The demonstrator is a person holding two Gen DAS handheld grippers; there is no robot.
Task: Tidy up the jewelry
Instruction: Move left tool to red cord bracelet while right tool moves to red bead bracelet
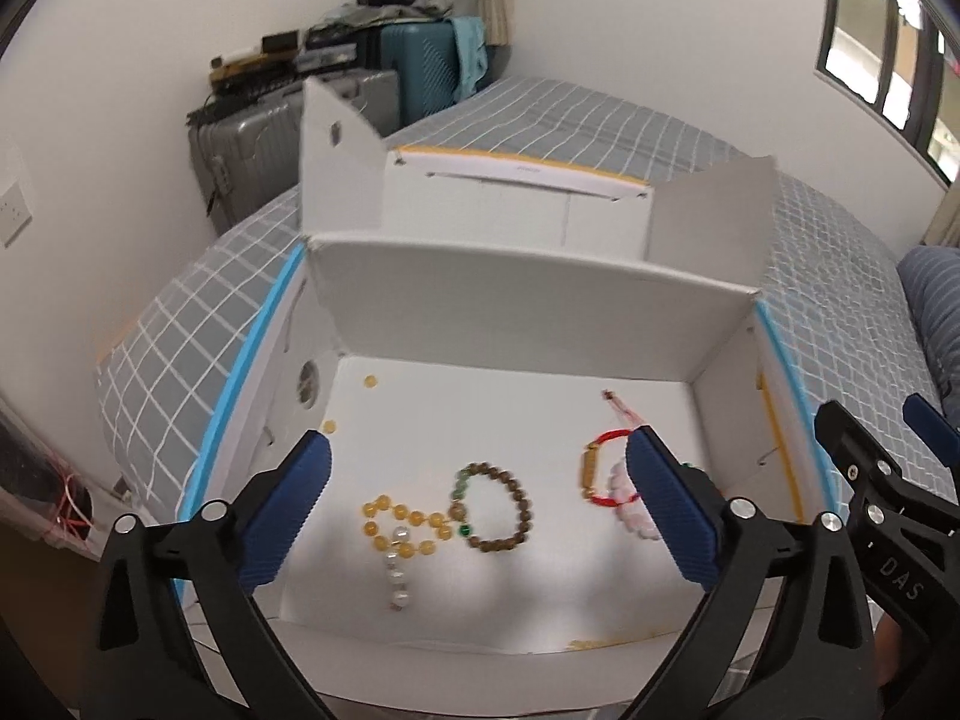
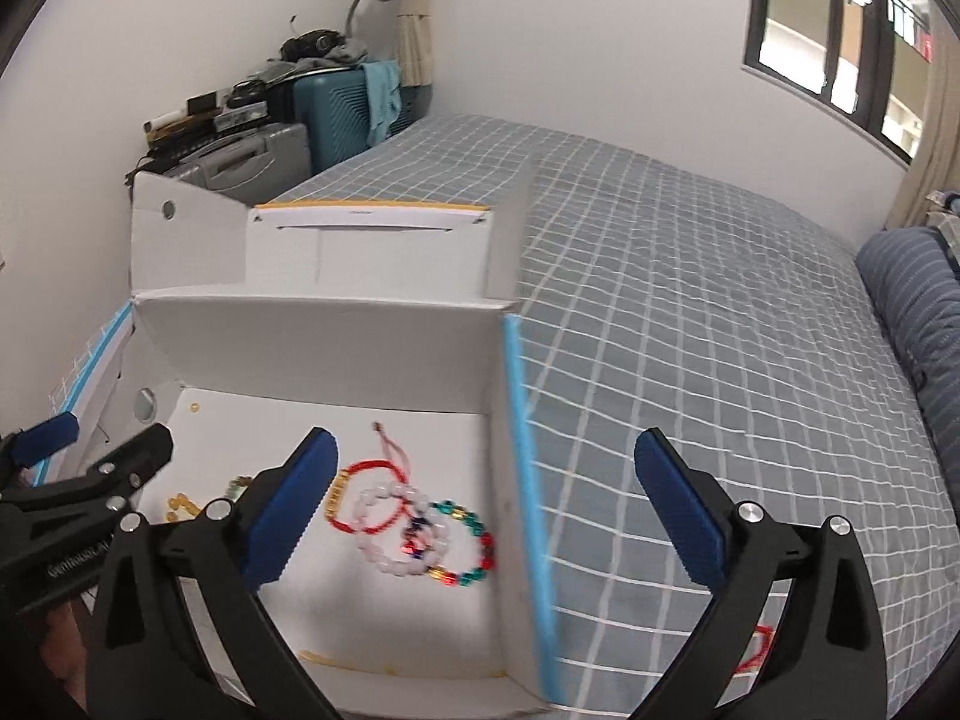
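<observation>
The jewelry sits inside a white box [image 1: 516,306] that rests on a bed [image 2: 690,300] with a gray checked cover. The left hand-held gripper [image 1: 480,510] is wide open and holds nothing, and it hangs just above the box floor. Between its blue fingers [image 1: 288,516] lie a yellow bead bracelet [image 1: 405,525] and a brown bead bracelet [image 1: 495,507], which touch each other at about the 3 o'clock side of the yellow one. The next job is probably to pick one of them up. To do that well, the person should come down over just one bracelet, on a part away from where the two touch, so the other one does not get dragged along. The beads are round and smooth, so a slow, gentle squeeze is best. The right hand-held gripper [image 2: 486,510] is wide open too, with nothing in it, and it straddles the right wall of the box. The left view shows things the right view hides: the whole yellow and brown bracelets, and two loose yellow beads [image 1: 371,381] near the far left corner, at about 10 o'clock. The right view shows what the left finger covers: a pink bead bracelet [image 2: 396,531], a red string bracelet [image 2: 366,495] lying across it, and a colorful bead bracelet [image 2: 468,546] at its 3 o'clock side. It also shows something red [image 2: 762,645] on the bed outside the box, too blurry to name.
</observation>
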